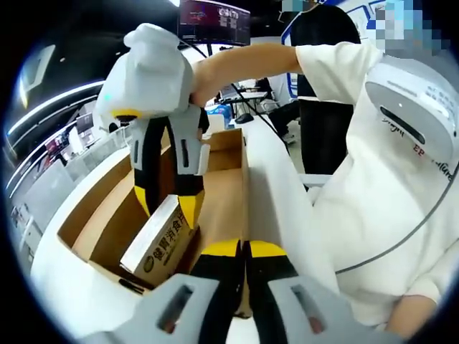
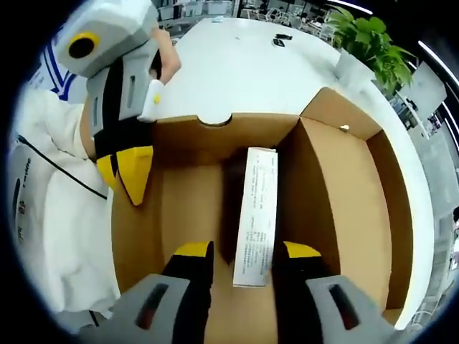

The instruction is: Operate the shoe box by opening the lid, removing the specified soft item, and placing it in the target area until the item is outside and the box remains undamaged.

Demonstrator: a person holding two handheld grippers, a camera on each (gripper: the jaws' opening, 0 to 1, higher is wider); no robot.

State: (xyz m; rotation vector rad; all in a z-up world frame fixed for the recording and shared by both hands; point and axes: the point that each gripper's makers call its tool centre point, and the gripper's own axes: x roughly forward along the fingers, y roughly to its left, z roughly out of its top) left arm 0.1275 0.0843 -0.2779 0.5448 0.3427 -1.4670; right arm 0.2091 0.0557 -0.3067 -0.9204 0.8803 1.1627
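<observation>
The right hand-held gripper (image 2: 240,258) straddles the packet (image 2: 254,215) in the shoe box (image 2: 344,186), jaws apart; it should close gently, then lift straight up.

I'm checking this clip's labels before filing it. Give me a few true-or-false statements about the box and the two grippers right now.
1. The cardboard box is open. True.
2. The right gripper has a jaw on each side of the small carton. True.
3. The small carton lies on the white table. False: it is inside the box.
4. The left gripper is wide open. False: its jaws are together.
</observation>
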